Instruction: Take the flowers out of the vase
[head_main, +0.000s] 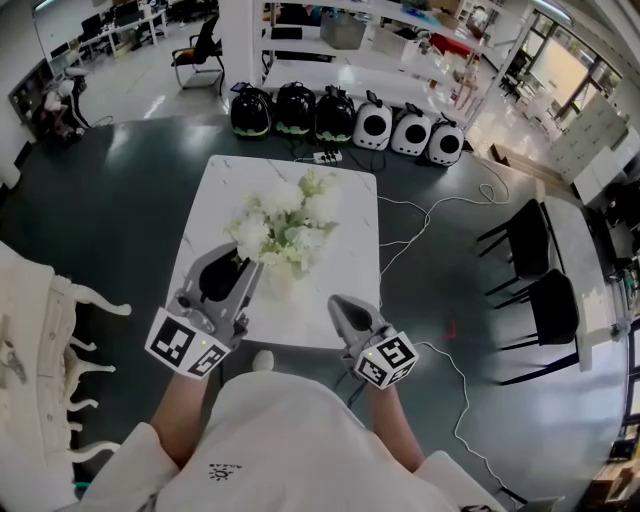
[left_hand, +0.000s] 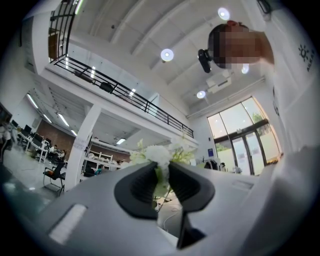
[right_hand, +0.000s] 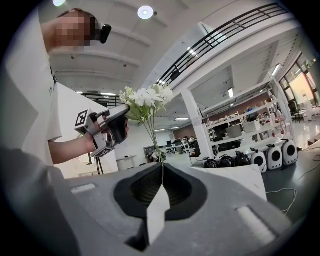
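A bunch of white flowers (head_main: 285, 230) with green leaves stands over the middle of the white marble table (head_main: 345, 200). My left gripper (head_main: 250, 268) is shut on the bunch just under the blooms. In the left gripper view a stem and a white bloom (left_hand: 159, 154) sit between the pads of that gripper (left_hand: 161, 172). The right gripper view shows the left gripper (right_hand: 126, 109) holding the flowers (right_hand: 147, 97) up, their thin stems (right_hand: 154, 140) hanging down behind my right gripper (right_hand: 161, 172), whose jaws are shut with nothing in them. A vase is not clearly visible. My right gripper (head_main: 338, 303) is near the table's front edge.
A row of black and white pod-shaped cases (head_main: 340, 115) stands on the floor beyond the table, with a power strip (head_main: 325, 156) and white cables (head_main: 420, 210). Black chairs (head_main: 530, 270) are at the right, and a white ornate piece of furniture (head_main: 50, 330) is at the left.
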